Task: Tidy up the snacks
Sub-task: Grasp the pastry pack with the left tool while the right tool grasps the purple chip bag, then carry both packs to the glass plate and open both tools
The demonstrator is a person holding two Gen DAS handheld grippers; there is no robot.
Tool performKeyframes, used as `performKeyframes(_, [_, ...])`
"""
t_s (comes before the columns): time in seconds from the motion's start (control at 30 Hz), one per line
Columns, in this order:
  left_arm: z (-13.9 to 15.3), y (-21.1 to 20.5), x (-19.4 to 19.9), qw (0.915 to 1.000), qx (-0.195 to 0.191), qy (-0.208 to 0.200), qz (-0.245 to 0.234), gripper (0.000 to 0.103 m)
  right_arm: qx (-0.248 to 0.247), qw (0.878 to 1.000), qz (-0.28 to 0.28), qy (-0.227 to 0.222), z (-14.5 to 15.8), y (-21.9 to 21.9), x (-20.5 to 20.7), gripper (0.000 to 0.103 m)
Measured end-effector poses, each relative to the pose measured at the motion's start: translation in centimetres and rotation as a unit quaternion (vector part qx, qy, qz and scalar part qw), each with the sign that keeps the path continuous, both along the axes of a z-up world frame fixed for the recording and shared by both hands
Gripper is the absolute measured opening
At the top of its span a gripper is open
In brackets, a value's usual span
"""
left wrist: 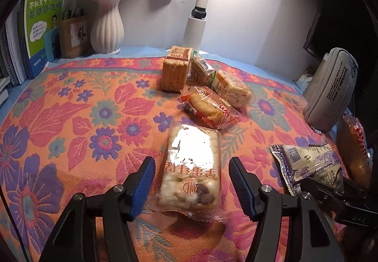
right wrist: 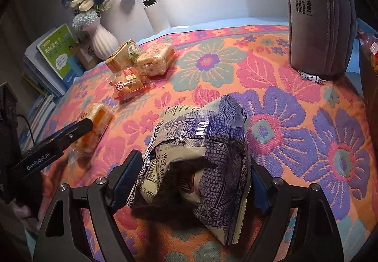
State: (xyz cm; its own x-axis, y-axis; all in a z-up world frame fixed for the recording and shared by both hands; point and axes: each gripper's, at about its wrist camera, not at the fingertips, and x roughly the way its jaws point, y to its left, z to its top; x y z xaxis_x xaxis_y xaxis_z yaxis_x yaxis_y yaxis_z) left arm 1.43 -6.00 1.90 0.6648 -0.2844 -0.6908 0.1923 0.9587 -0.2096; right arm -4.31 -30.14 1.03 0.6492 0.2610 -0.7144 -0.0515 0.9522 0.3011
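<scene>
A clear-wrapped nougat bar [left wrist: 191,167] with red print lies on the flowered cloth [left wrist: 70,120] between the blue pads of my left gripper [left wrist: 191,160]. There are gaps on both sides, so it is open. In the right wrist view a purple-and-cream snack packet [right wrist: 200,144] rests on the cloth between the fingers of my right gripper [right wrist: 195,158], which stands wide and is not squeezing it; the right finger is mostly hidden behind the packet. Further back is a group: a cracker stack [left wrist: 176,72], a green-wrapped bar [left wrist: 200,69], a clear-wrapped bar [left wrist: 230,88] and a red-wrapped pastry [left wrist: 208,108].
A grey pencil case [right wrist: 319,14] stands upright at the right. A white vase [left wrist: 107,26] with flowers, books [left wrist: 45,23] and a white lamp post [left wrist: 200,2] line the back wall. A brown packet [left wrist: 354,151] sits at the far right edge.
</scene>
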Motion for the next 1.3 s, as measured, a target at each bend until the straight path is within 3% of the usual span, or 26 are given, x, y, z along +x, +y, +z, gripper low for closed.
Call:
performKeyframes(0.1, [-0.4, -0.1, 0.5, 0.9998, 0.001, 0.018, -0.001, 0.069, 0.007, 1.000, 0.000, 0.000, 0.1, -0.1, 0.0, 0.082])
performKeyframes(0.2, [-0.6, -0.2, 0.8, 0.9996, 0.008, 0.028, 0.001, 0.067, 0.007, 1.000, -0.002, 0.002, 0.1, -0.2, 0.1, 0.082])
performKeyframes(0.23, [-0.7, -0.3, 0.9, 0.9995, 0.012, 0.030, 0.000, 0.055, 0.003, 1.000, -0.008, 0.002, 0.1, -0.2, 0.0, 0.077])
performKeyframes(0.27, [-0.8, -0.5, 0.9, 0.9993, 0.017, 0.032, -0.002, 0.050, -0.004, 1.000, -0.016, 0.002, 0.2, -0.2, -0.1, 0.068])
performKeyframes(0.33, [-0.6, -0.9, 0.6, 0.9992, 0.033, 0.021, -0.002, 0.048, -0.008, 1.000, -0.014, 0.000, 0.3, -0.1, -0.4, 0.059])
performKeyframes(0.47, [0.2, -1.9, -0.4, 0.9979, 0.063, -0.008, -0.009, 0.046, 0.005, 1.000, -0.007, 0.001, 0.6, -0.3, -1.3, 0.053])
performKeyframes(0.73, [2.6, -3.7, -3.0, 0.9979, 0.041, -0.037, -0.032, 0.046, 0.048, 0.999, 0.004, -0.018, 2.7, -2.1, -3.5, 0.052])
performKeyframes(0.93, [6.2, -7.5, -5.0, 0.9944, 0.031, -0.071, -0.073, 0.046, 0.065, 0.996, 0.000, -0.062, 6.1, -4.2, -5.9, 0.052])
performKeyframes(1.3, [11.7, -16.9, -6.8, 0.9826, -0.001, -0.101, -0.156, 0.046, 0.090, 0.981, -0.084, -0.149, 11.0, -13.9, -10.9, 0.052])
